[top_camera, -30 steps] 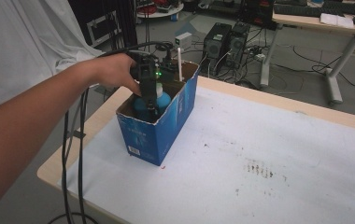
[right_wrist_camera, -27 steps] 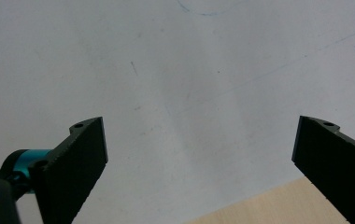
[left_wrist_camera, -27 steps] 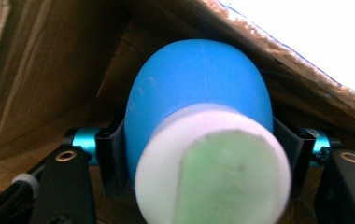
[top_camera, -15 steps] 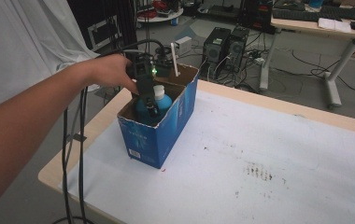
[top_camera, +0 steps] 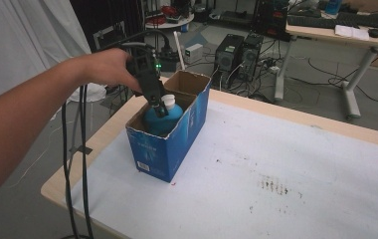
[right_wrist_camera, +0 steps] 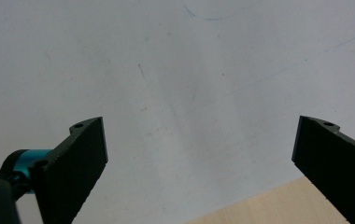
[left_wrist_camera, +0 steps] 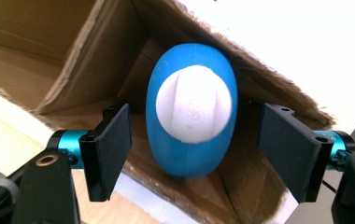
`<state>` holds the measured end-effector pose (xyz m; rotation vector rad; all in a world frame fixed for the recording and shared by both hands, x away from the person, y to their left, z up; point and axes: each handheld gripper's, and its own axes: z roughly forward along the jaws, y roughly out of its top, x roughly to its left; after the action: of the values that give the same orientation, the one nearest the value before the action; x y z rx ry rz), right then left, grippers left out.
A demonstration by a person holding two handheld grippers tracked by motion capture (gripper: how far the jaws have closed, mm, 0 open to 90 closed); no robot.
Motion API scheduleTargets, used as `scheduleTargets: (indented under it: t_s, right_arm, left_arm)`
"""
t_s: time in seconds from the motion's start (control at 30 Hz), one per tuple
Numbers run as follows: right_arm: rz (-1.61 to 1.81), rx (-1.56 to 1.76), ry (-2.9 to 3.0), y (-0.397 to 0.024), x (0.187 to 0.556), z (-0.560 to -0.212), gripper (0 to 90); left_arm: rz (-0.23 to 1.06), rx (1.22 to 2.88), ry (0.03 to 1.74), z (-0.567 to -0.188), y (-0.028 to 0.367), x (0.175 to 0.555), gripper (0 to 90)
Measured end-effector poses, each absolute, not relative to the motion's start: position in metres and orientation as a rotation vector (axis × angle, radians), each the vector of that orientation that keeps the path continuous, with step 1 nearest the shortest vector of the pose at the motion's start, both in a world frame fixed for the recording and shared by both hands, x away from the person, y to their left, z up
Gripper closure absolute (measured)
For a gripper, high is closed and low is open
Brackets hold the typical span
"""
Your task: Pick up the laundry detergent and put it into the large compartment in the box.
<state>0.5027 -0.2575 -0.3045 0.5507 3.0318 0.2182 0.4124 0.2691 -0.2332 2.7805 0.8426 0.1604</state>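
Left gripper view: blue bottle (left_wrist_camera: 190,116) between, untouched by, gripper (left_wrist_camera: 194,149) jaws.

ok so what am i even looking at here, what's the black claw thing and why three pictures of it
A person holds a hand-operated claw in each hand; there is no robot arm. The high view looks down on the table from above. There the left claw hangs over a blue bottle with a white cap, standing in an open blue cardboard box. The left gripper view comes from a camera riding on that claw: its two black pads stand apart on either side of the bottle, not touching it, so nothing is held. The right gripper view does the same for the right claw, open over bare white tabletop.
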Motion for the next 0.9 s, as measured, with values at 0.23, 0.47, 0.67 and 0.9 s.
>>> scheduleTargets:
  t_s: [0.23,0.47,0.67,0.9]
  right_arm:
    - [0.223,0.549,3.021,-0.257,0.5,-0.301,2.5]
    - [0.231,0.548,3.011,-0.259,0.497,-0.297,2.5]
    - [0.235,0.54,3.007,-0.256,0.493,-0.295,2.5]
    - [0.239,0.536,3.001,-0.255,0.49,-0.293,2.5]
  left_arm:
    - [0.196,2.749,0.824,-0.21,0.262,0.402,22.7]
    - [0.238,2.723,0.825,-0.195,0.245,0.391,16.7]
    - [0.267,2.716,0.735,-0.184,0.227,0.385,16.7]
    - [0.263,2.702,0.654,-0.182,0.198,0.382,16.7]
